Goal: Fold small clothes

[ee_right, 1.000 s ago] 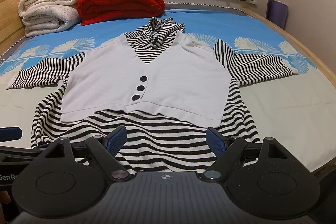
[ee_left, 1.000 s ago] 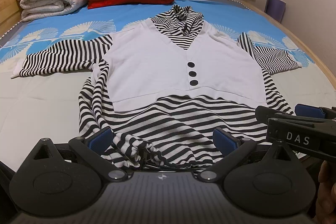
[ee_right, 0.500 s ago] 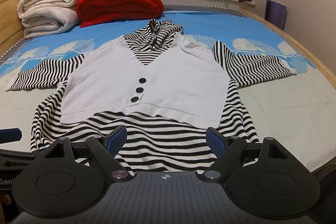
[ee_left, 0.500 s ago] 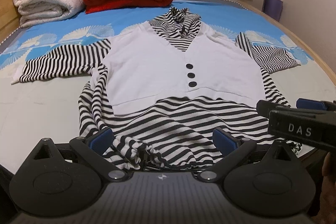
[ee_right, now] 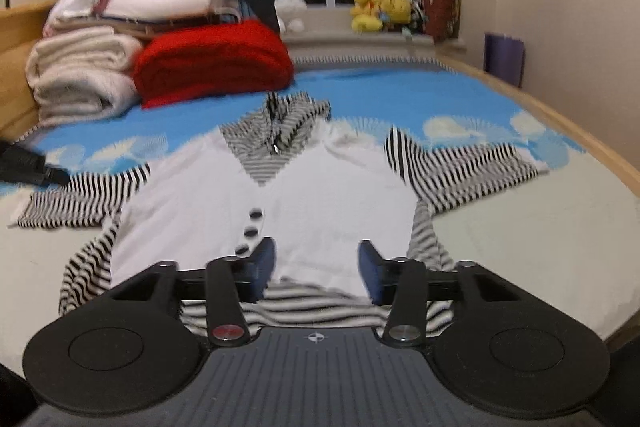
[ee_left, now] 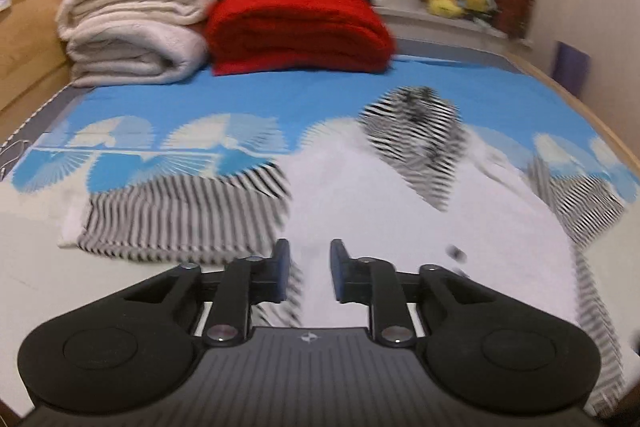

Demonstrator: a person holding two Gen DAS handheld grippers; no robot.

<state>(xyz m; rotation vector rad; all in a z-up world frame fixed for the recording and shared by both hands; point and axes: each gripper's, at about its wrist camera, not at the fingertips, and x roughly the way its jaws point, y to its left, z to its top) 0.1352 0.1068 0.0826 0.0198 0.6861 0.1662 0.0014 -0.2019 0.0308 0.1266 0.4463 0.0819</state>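
Observation:
A small garment [ee_right: 304, 203] lies flat on the bed: a white vest front with three dark buttons over a black-and-white striped top, both sleeves spread out. It also shows, blurred, in the left wrist view [ee_left: 392, 211]. My left gripper [ee_left: 307, 267] hovers over the garment's left shoulder beside the left striped sleeve [ee_left: 180, 215]; its jaws are narrowed with a gap and hold nothing. My right gripper [ee_right: 316, 267] is open and empty over the vest's lower hem. The striped collar [ee_right: 280, 127] lies at the far end.
Folded white blankets [ee_right: 76, 75] and a red blanket [ee_right: 212, 63] are stacked at the bed's far left. Plush toys [ee_right: 380, 11] sit on the window sill. The wooden bed edge [ee_right: 568, 123] runs along the right. Part of the left tool [ee_right: 28, 163] shows at the left.
Both grippers have risen and moved forward over the garment, the left one toward the left shoulder. Both jaws have narrowed, the left more. The left gripper no longer has the striped hem between its fingers.

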